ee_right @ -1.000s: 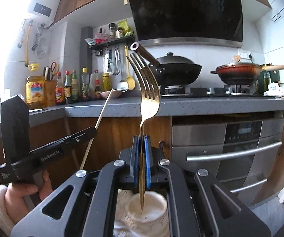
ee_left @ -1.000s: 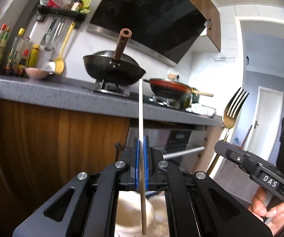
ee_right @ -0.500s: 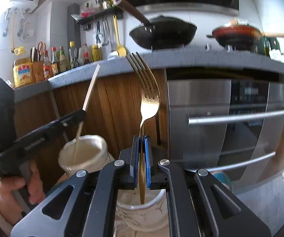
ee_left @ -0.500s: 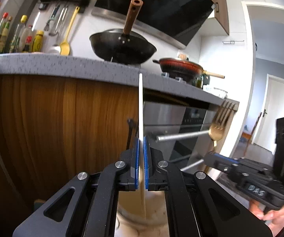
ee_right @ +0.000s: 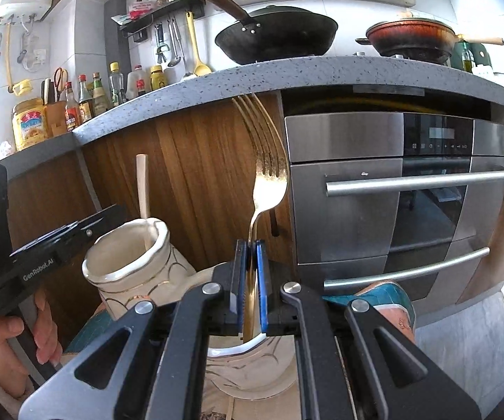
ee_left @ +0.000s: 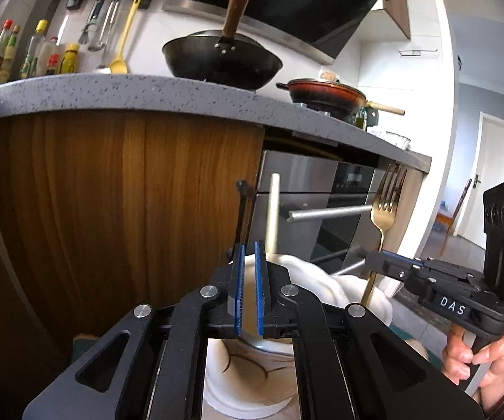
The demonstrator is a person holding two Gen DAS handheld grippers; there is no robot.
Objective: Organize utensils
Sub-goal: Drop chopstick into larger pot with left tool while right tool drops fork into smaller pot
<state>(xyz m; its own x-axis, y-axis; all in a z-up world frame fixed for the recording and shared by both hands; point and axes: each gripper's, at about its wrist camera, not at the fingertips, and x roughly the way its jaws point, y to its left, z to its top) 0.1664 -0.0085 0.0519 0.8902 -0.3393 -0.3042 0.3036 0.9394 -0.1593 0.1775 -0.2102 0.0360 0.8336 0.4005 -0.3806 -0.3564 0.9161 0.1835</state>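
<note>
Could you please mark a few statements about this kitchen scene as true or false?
1. The right gripper grips the gold fork. True.
2. The left gripper clamps the chopstick. False: the chopstick stands loose in the cream vase; the left gripper's jaws are opening with nothing between them.
3. The black wok sits up on the counter. True.
4. The oven door hangs open. False: it is shut.
</note>
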